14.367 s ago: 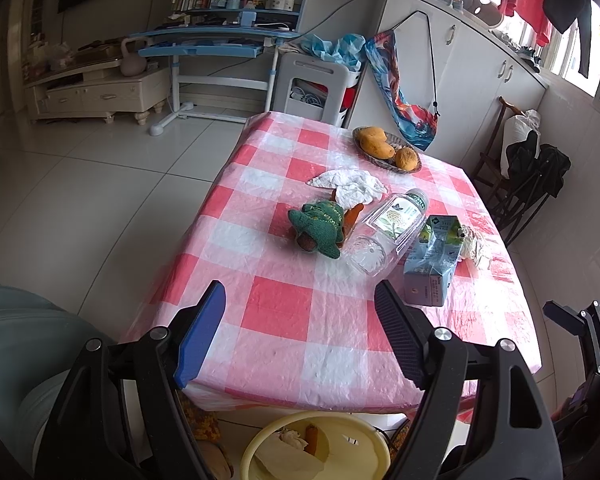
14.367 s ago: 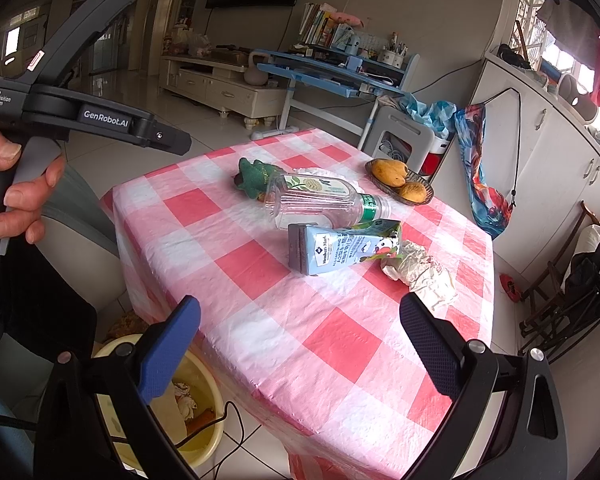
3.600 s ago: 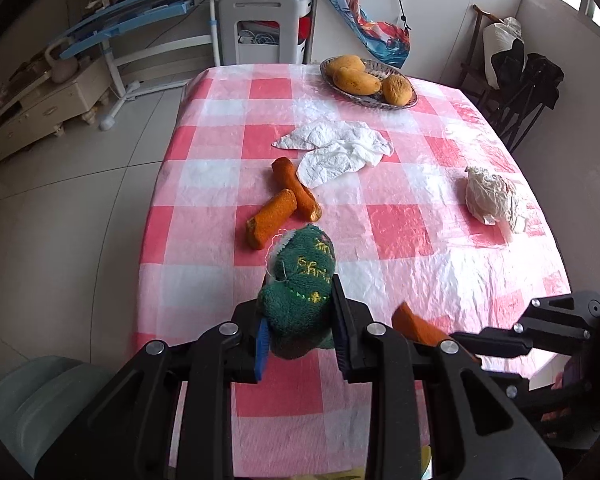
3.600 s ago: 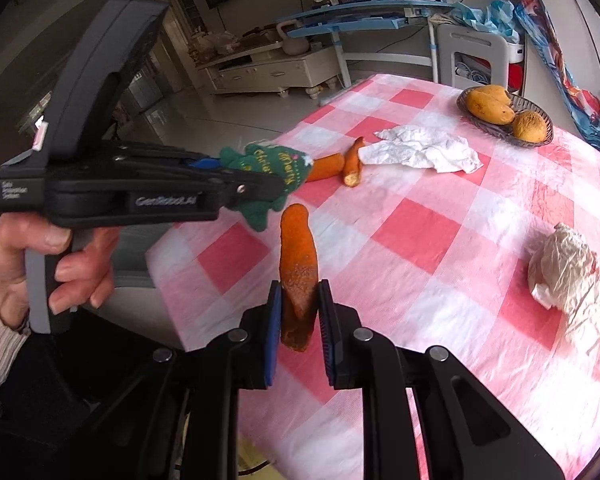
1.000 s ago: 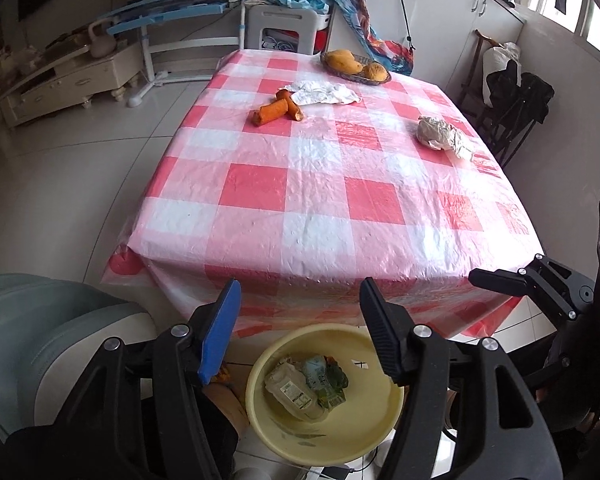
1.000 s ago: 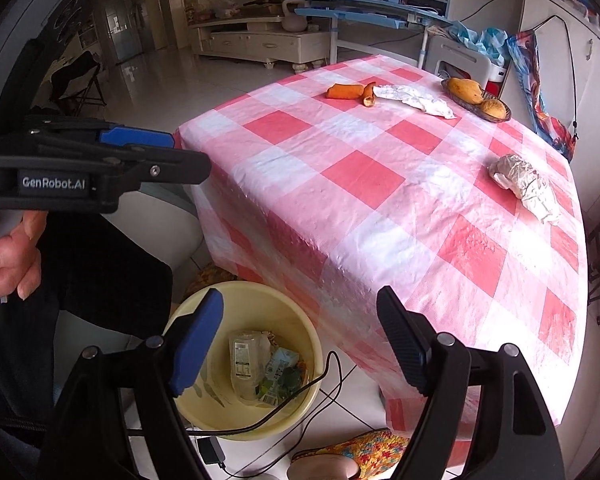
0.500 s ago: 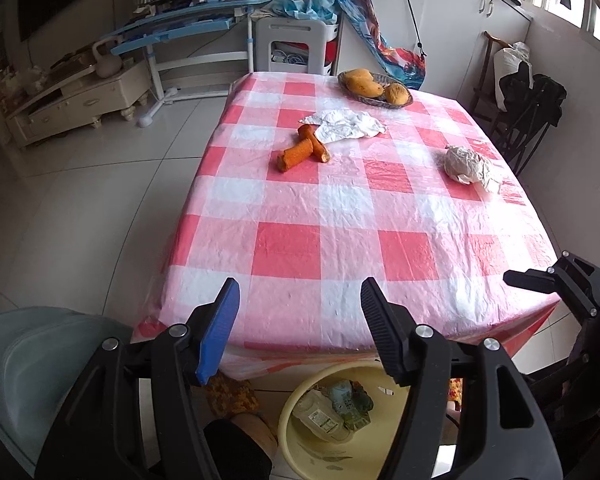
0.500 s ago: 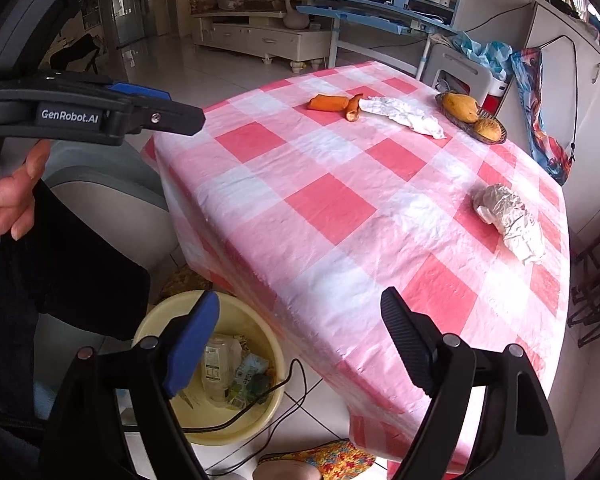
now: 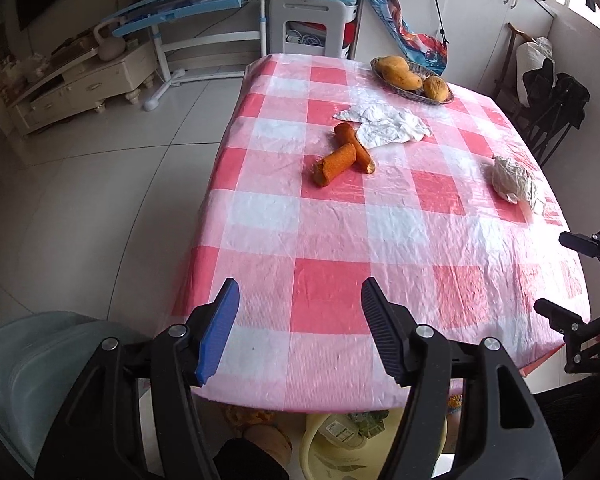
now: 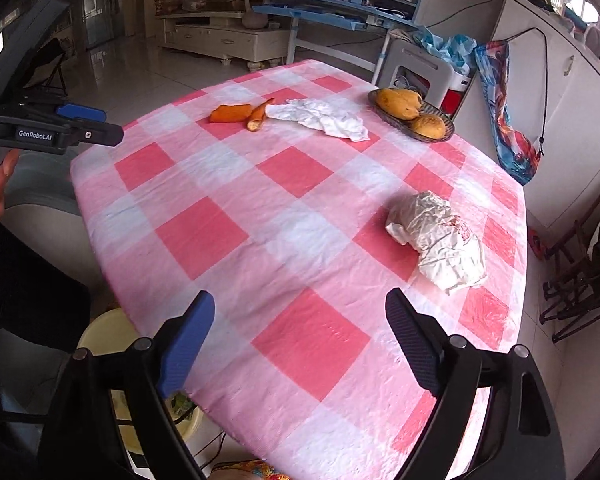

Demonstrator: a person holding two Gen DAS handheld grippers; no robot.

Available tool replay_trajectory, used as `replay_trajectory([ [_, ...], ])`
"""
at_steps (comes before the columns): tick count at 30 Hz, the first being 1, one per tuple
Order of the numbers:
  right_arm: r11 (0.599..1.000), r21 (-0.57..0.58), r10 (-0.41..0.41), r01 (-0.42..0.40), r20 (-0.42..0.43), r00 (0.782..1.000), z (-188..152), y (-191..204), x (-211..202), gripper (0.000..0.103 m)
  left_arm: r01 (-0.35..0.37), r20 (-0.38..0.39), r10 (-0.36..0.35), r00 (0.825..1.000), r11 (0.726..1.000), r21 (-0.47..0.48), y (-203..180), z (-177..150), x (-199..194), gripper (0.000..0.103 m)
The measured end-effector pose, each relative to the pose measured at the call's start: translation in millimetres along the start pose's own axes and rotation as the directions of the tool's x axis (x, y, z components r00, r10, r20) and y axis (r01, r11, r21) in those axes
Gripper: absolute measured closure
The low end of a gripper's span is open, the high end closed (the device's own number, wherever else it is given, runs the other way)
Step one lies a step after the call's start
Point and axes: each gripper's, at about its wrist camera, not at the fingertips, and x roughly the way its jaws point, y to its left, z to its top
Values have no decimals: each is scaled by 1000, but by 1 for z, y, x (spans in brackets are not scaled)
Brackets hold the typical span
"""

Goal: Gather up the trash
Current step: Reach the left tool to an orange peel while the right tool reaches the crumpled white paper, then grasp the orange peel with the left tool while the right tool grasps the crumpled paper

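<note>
My left gripper [image 9: 298, 306] is open and empty above the near edge of the pink checked table [image 9: 332, 288]. My right gripper [image 10: 300, 320] is open and empty over the table's near right part. Two orange pieces [image 9: 340, 158] lie crossed mid-table, also in the right wrist view [image 10: 230, 113]. A flat white tissue [image 9: 384, 124] lies beside them [image 10: 324, 118]. A crumpled white paper wad [image 10: 440, 236] lies just beyond my right gripper, at the right edge in the left view [image 9: 512, 180]. The yellow bin [image 9: 340, 440] with trash stands under the table's near edge.
A basket of yellow-orange fruit [image 9: 412, 78] stands at the table's far end [image 10: 412, 114]. A grey-green seat [image 9: 32, 376] is at my lower left. Dark folding chairs [image 10: 580, 276] stand right of the table. A white stool [image 9: 308, 26] is behind it.
Both grippers have risen and moved forward from over the bin toward the table. The bin has slid mostly out of view beneath the table edge. Both stay open.
</note>
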Motion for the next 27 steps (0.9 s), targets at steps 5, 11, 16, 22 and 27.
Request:
replay_trajectory([
  [5,999,-4,-45,45,6,999,7,-15,9,18,-18,-22,18,1000,1000,-6,2,22,22,42],
  [11,995,58,-85,84,20,996,17,-45,21,16,-33,-10,33,999,999,27,-11,59,53,42],
  [16,989,106,-106,103,17,994,28,-68,38,16,-38,-21,40,999,996,86,-25,84,81,42],
  [22,988,125,-92,92,-7,996,38,-82,65,15,-45,-36,49,998,992,114,-32,103,107,42],
  [27,991,126,-45,48,-27,999,40,-85,78,15,-43,-48,51,998,987,154,-40,107,115,42],
])
